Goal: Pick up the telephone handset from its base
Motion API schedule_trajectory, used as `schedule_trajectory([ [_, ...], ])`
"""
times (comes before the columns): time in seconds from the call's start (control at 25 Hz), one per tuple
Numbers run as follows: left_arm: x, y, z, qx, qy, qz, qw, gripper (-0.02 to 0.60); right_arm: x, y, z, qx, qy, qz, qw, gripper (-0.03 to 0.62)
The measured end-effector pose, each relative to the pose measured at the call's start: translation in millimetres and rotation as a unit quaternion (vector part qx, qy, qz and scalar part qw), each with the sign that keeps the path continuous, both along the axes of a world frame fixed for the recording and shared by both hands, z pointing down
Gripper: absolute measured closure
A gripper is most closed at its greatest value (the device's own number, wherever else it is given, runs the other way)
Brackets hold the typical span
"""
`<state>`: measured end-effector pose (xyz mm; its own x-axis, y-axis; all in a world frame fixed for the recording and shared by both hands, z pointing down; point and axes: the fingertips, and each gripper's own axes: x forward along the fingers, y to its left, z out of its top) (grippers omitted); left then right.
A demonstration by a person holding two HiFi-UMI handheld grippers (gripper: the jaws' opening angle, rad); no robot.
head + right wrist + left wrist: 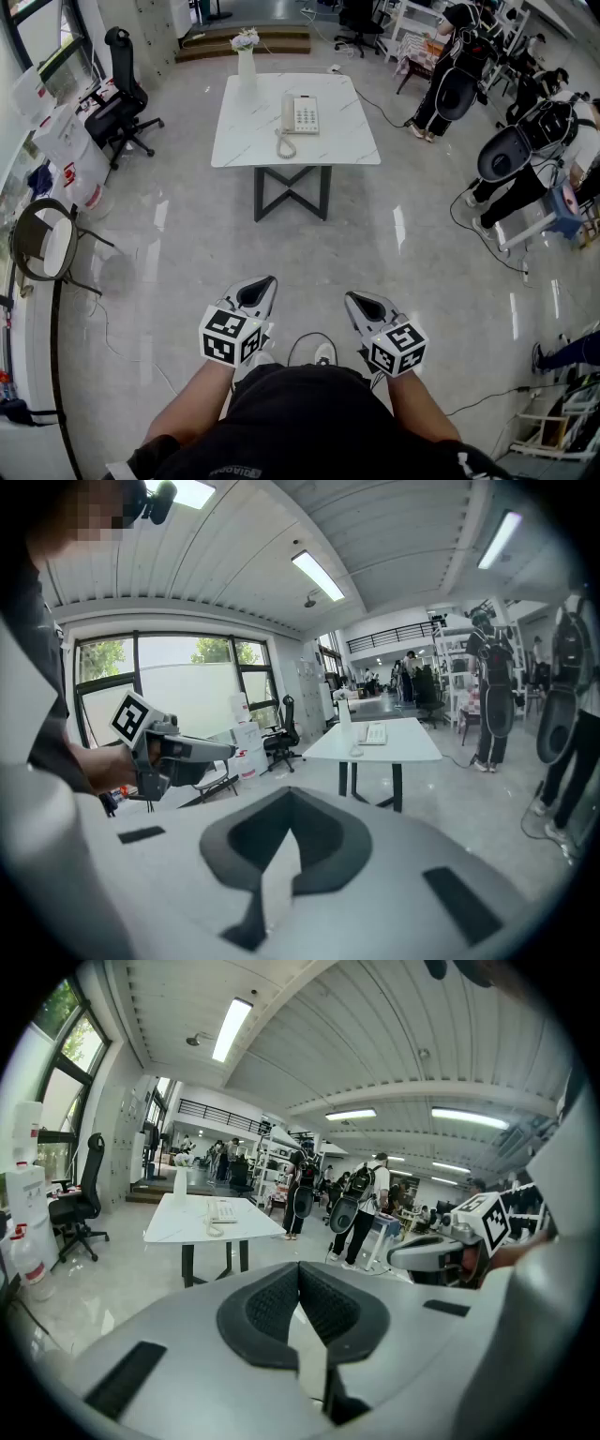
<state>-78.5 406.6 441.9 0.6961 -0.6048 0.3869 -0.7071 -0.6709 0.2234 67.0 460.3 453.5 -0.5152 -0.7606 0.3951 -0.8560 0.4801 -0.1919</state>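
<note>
Head view: handset (pixel 289 113) at 12 o'clock on the desk (pixel 244 141), likely light, rigid, slick (coiled cord attached); grasp mid-shaft. Fingers of left gripper (pixel 265 281) and right gripper (pixel 354 298) closed, empty.

Floor (pixel 169 234): glossy, polished and hard under you, mirroring the ceiling lights in pale streaks
Table (pixel 246 131): smooth white top with faint grey marble veining and a slight sheen; its legs (pixel 291 192) look like dark matt metal
Telephone (pixel 306 114): pale smooth plastic; the handset (pixel 289 112) looks the same, with a coiled cord (pixel 284 145)
Vase (pixel 246 67): white and smooth; you cannot tell the material
Shells: grey matt plastic on your left gripper (pixel 269 281) and right gripper (pixel 350 298)
Pads (pixel 272 1309): black, rubbery-looking, finely ribbed
Marker cubes (pixel 230 336): matt black-and-white print
Your top (pixel 300 422): black matt cloth
</note>
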Motion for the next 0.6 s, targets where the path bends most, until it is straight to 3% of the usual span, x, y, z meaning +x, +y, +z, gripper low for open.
schedule_trajectory([
  [0.6, 9.7, 11.1, 1.2, -0.001, -0.005, 0.006, 1.0000, 0.578, 0.0, 12.1, 5.7, -0.008, -0.006, -0.009, 1.000, 0.594],
])
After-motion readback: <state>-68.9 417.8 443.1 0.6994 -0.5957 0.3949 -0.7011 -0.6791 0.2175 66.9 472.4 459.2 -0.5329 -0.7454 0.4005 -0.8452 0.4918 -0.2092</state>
